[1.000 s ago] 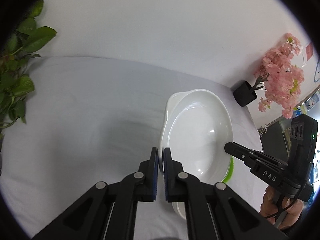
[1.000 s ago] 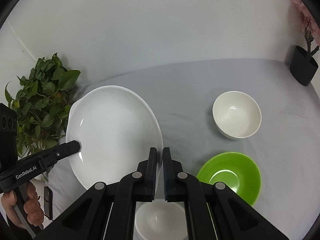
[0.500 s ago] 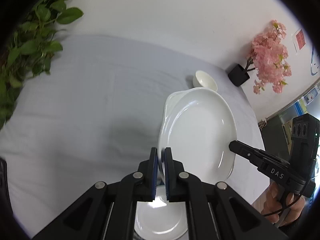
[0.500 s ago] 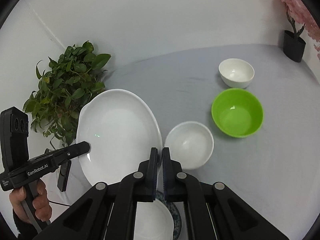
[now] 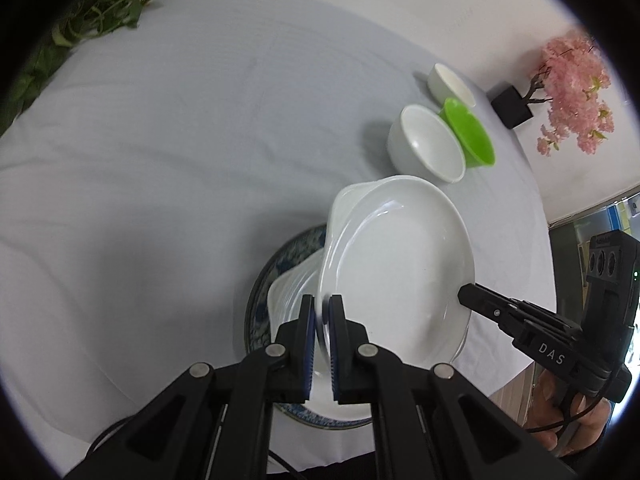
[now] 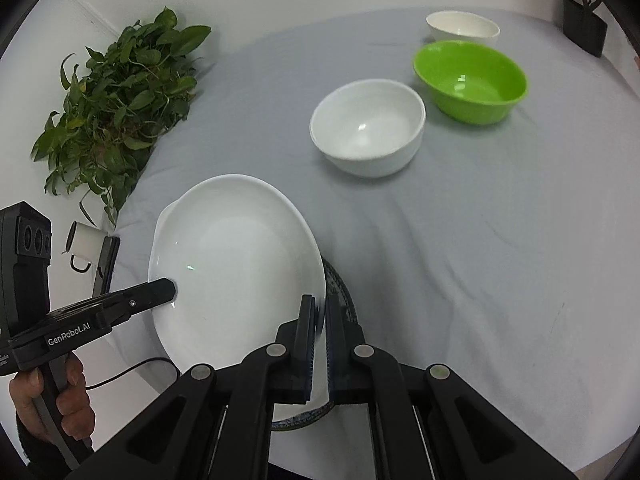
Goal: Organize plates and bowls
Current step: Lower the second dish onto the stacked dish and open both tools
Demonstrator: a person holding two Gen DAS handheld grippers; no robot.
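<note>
Plate (image 5: 396, 264), white and oval with a small lip at its far end, hangs between the two claws: the left gripper (image 5: 322, 344) pinches its near-left rim and the right gripper (image 6: 318, 344) pinches the opposite rim, each pair of pads pressed onto the thin edge. A second ago only a white bowl and a green bowl showed beneath it in the right wrist view; half a second ago a patterned plate began to show at the bottom edge; now the white plate sits low over that blue-patterned plate (image 5: 280, 264), which carries a white dish (image 5: 290, 292) whose shape is partly hidden. In the left wrist view the white plate fills the lower centre, tilted, its glossy inside facing right, and the right gripper's tip meets its rim at the right. In the right wrist view it lies at lower left, with the left gripper's tip on its left rim and a hand (image 6: 52, 396) around that handle at the bottom left corner. The bowls have slid toward the top of both views: a white bowl (image 6: 368, 128) in the upper centre, a green bowl (image 6: 470, 80) just behind it, and a smaller white bowl (image 6: 462, 28) farther back. All stand on a grey cloth (image 6: 500, 240). A leafy plant (image 6: 120, 96) is at upper left.
</note>
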